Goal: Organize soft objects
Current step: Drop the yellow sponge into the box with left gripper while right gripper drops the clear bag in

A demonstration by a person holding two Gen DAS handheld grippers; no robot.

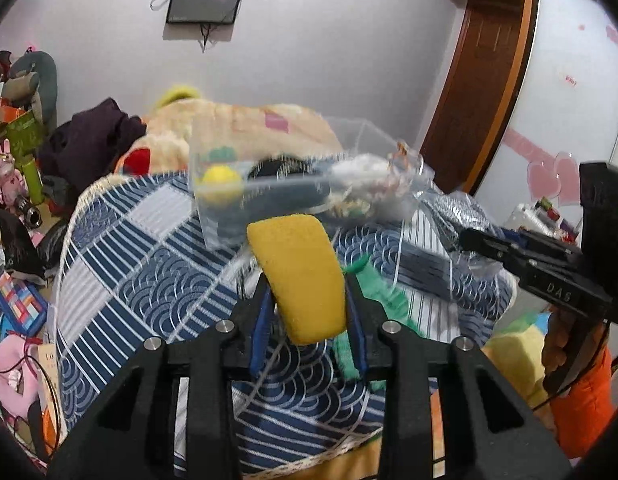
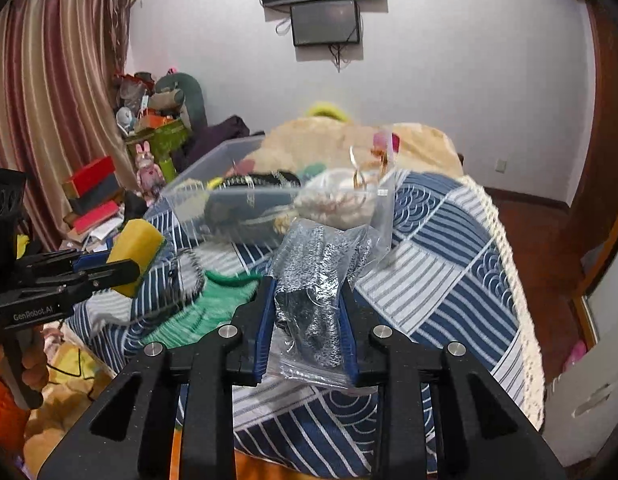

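Observation:
My left gripper is shut on a yellow sponge and holds it above the bed; it also shows in the right wrist view. My right gripper is shut on a clear zip bag of grey knit fabric. A clear plastic bin stands on the blue patterned quilt beyond both grippers. It holds a yellow ball, a dark item and a white fluffy item. A green knit cloth lies on the quilt between the grippers.
A beige plush blanket and dark clothes lie behind the bin. Cluttered boxes and toys stand at the left by the curtain. A wooden door and white wardrobe are at the right.

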